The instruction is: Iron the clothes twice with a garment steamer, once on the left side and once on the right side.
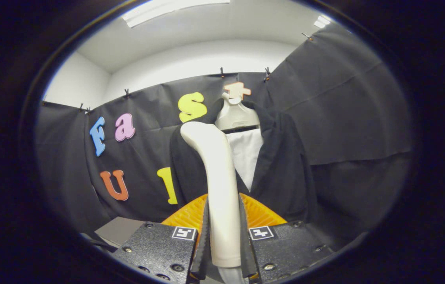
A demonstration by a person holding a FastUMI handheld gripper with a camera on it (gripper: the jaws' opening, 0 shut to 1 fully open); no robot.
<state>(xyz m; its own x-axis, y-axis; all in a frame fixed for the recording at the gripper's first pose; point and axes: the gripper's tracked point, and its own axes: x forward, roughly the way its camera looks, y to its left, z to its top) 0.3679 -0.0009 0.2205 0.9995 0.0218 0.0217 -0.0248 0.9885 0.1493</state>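
Tool (224, 236) clamped from both sides on white garment steamer (216, 177), held upright just ahead of dark jacket (281, 169) hanging over white shirt (248, 154).

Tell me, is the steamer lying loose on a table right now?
No: both fingers press on the steamer, which stands upright between them before the dark jacket.

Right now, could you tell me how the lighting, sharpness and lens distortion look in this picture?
Gripper view: strong fisheye bending, the wall's top edge curves. The ceiling light is blown out. The white steamer, clamped by the gripper, is bright but keeps its shading. The dark jacket loses detail against the black cloth. Focus is fairly even, slightly soft throughout.
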